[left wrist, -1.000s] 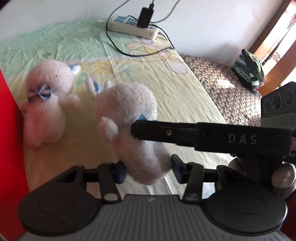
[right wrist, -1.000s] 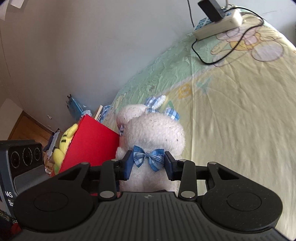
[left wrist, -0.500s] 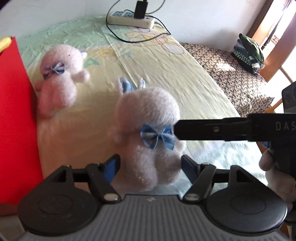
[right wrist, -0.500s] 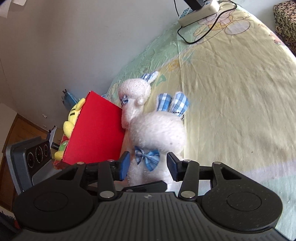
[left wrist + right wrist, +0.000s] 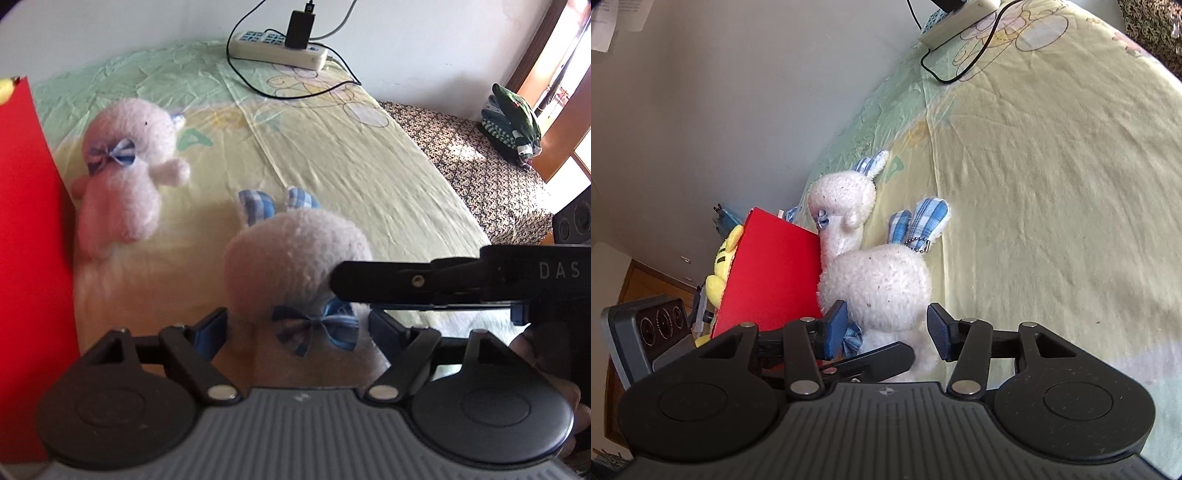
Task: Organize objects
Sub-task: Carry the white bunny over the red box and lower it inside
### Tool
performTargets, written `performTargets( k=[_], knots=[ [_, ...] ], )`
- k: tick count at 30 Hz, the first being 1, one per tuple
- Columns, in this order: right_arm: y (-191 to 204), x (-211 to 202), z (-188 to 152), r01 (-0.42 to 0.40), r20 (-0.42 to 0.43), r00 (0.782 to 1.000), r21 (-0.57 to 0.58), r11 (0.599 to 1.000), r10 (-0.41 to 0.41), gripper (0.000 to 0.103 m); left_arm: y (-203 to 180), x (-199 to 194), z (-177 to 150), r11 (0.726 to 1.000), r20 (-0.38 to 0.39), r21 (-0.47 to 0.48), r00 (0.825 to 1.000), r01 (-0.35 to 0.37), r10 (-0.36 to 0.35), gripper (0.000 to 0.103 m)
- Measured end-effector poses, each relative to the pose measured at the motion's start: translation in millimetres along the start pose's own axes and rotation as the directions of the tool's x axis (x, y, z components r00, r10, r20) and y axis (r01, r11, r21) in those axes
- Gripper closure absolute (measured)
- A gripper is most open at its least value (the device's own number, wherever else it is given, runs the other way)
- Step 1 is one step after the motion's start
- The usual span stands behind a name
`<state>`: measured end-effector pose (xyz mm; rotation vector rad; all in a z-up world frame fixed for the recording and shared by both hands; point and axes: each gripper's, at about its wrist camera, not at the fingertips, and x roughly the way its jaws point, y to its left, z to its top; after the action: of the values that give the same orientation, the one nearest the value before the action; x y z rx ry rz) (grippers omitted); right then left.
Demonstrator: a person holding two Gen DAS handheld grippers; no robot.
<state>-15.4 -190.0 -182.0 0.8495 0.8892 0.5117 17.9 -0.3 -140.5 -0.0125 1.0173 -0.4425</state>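
Two white plush rabbits with blue checked ears and bows lie on the bed. The near rabbit (image 5: 295,258) (image 5: 879,288) lies between the fingers of both grippers. My left gripper (image 5: 297,325) is open around its bow, not touching. My right gripper (image 5: 886,326) is open at its body; its finger crosses the left wrist view from the right. The far rabbit (image 5: 125,177) (image 5: 842,210) lies against a red box (image 5: 29,221) (image 5: 772,273).
The bed has a yellow-green cartoon sheet (image 5: 351,166). A power strip (image 5: 277,51) with a black cable lies at the far edge by the wall. A yellow plush toy (image 5: 720,269) sticks out of the red box. A patterned bedspread (image 5: 480,162) and folded clothes (image 5: 513,122) are at right.
Both grippers have opened and let go of the near rabbit. It now lies on the sheet, and both grippers have drawn back from it.
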Motion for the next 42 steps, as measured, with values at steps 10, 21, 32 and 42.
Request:
performTargets(
  k=[10, 21, 32, 42],
  knots=[
    [20.1, -4.1, -5.2, -0.018, -0.017, 1.000, -0.003, 1.000, 0.018, 0.057, -5.8, -30.4, -0.7, 1.000, 0.027, -0.009, 0.999, 0.026, -0.026, 0.032],
    [88.3, -40.8, -15.4, -0.046, -0.020, 0.999, -0.186, 0.981, 0.043, 0.058, -21.0, -111.3, -10.1, 1.000, 0.166, 0.008, 0.986, -0.005, 0.004, 0.032],
    [159.3, -24.7, -16.0, -0.166, -0.030, 0.986, -0.329, 0.929, 0.166, 0.058, 8.6, -185.2, -14.9, 0.994, 0.330, -0.038, 0.938, -0.099, 0.106, 0.032],
    [224.1, 30.5, -29.1, -0.168, -0.017, 0.985, -0.382, 0.909, 0.174, 0.058, 89.3, -228.4, -21.9, 0.995, 0.385, -0.060, 0.918, -0.080, 0.097, 0.032]
  ],
)
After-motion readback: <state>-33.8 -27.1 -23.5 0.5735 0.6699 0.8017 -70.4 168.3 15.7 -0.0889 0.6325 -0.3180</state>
